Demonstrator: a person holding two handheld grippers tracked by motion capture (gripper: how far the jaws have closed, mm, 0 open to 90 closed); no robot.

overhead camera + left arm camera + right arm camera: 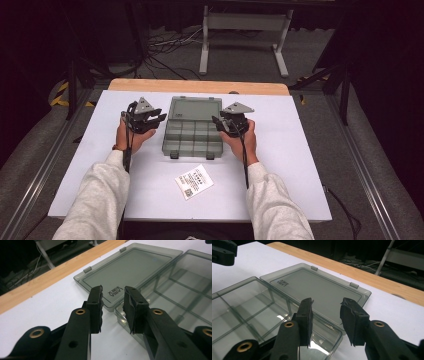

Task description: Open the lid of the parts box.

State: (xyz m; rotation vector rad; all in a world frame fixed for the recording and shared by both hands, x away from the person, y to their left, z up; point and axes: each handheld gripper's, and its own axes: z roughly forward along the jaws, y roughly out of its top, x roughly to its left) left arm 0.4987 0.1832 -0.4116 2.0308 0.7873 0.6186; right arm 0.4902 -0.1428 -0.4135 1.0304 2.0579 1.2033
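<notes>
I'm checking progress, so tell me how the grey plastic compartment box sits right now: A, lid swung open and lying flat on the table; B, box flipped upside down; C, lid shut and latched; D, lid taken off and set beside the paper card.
A: the box shows its dividers, and its lid lies flat behind it.

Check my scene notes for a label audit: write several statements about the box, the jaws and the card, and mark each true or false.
1. The box lies open, its lid flat on the table. True.
2. The left gripper clamps the lid. False: nothing is between its jaws.
3. A card lies nearer the person than the box. True.
4. The compartments hold screws. False: they look empty.
5. The right gripper holds nothing. True.
</notes>
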